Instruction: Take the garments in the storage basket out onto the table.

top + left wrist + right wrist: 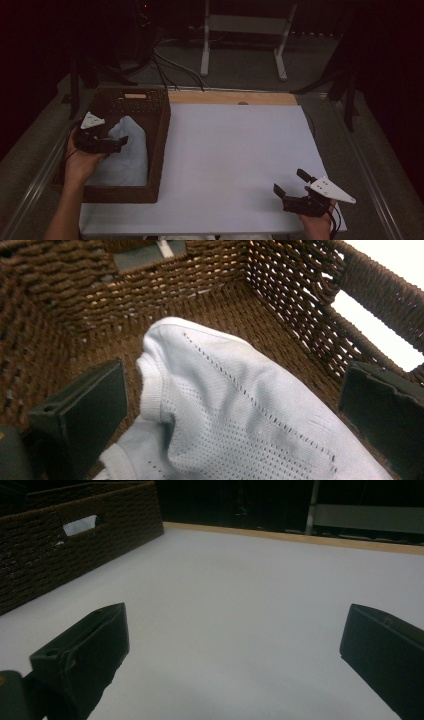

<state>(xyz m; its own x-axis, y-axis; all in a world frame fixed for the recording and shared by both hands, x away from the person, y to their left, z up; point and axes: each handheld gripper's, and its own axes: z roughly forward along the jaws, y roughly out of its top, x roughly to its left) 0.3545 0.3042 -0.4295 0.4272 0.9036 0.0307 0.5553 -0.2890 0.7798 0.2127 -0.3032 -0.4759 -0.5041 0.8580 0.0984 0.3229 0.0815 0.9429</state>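
1. Woven brown wicker formed the basket (159,145) at the left edge of the white surface (235,165), and a pale blue perforated garment (240,420) lay crumpled inside it, bunched toward the near and right-hand side of its floor.
2. The left gripper (120,143) was down inside the basket with its jaws spread wide on either side of the garment's collar edge; they had not closed on the cloth, and whether they brushed it could not be told.
3. The right gripper (292,184) hovered low over the near right corner of the surface, well apart from the basket, its jaws likewise released and holding nothing.
4. Judged from this, the work was at its very start: the garment remained wholly in the basket, ungrasped, and the surface beside it lay bare.
5. What was left appeared to be the grasp itself, the lift clear of the wicker walls, and the laying-out on the surface, probably with the right gripper's help.
6. The basket held nothing else that could be made out; a cut-out handle opened in its side wall.
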